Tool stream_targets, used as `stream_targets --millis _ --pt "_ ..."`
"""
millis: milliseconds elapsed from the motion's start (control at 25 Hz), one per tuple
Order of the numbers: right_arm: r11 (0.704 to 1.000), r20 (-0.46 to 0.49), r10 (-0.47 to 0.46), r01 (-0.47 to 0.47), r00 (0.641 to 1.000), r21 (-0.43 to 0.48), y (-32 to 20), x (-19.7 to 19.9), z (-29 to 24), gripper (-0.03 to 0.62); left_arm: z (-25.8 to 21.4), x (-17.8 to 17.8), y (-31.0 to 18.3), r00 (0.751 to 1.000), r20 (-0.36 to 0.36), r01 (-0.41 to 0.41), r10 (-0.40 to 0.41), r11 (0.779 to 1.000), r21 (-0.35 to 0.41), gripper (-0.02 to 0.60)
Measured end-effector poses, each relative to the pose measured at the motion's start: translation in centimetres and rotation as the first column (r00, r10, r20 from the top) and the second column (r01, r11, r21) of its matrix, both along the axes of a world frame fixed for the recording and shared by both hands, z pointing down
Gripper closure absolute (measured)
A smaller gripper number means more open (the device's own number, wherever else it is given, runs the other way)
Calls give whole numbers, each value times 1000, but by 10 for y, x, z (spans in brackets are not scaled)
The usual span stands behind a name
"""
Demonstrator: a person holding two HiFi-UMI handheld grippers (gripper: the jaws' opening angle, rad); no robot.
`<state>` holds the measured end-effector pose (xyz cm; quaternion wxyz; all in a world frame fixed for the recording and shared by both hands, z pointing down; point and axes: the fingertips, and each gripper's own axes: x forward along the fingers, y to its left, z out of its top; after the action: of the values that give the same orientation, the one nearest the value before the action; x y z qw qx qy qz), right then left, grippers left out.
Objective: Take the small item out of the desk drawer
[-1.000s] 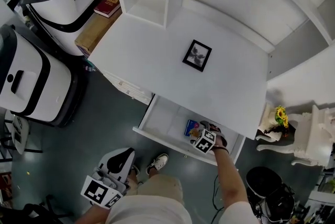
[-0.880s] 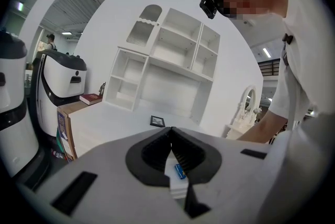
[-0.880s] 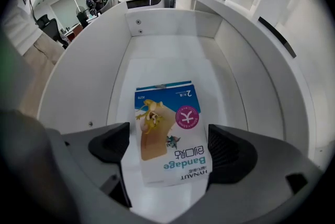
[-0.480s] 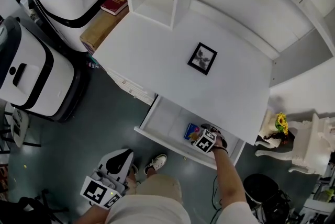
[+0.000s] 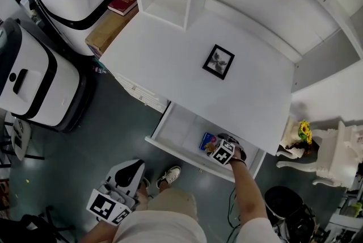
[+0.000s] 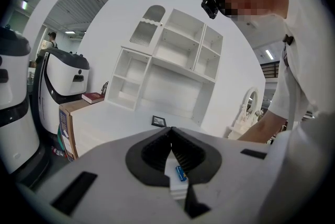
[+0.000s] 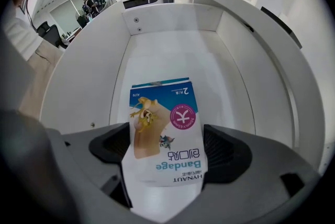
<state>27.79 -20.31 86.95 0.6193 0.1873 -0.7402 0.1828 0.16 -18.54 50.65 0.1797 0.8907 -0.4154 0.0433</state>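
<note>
Down in the open white drawer point(image 5: 180, 129), the bandage packet point(image 7: 165, 134) is clamped by the right tool point(image 7: 165, 157), while the left tool point(image 6: 171, 136) is closed up on nothing, well apart.

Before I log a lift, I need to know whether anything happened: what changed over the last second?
Nothing visibly moved. The right gripper stays in the open drawer at the bandage packet, its jaws against the packet's two edges, and the packet is not yet out. The left gripper stays shut and low by the person's leg. The picture frame is unchanged on the desk.
</note>
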Motion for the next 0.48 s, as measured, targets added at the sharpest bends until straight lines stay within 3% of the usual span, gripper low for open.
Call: stream_targets --millis 480 --pt "992 31 45 -49 998 115 -4 -13 -25 143 -4 2 0 999 -17 -35 35 999 14 566"
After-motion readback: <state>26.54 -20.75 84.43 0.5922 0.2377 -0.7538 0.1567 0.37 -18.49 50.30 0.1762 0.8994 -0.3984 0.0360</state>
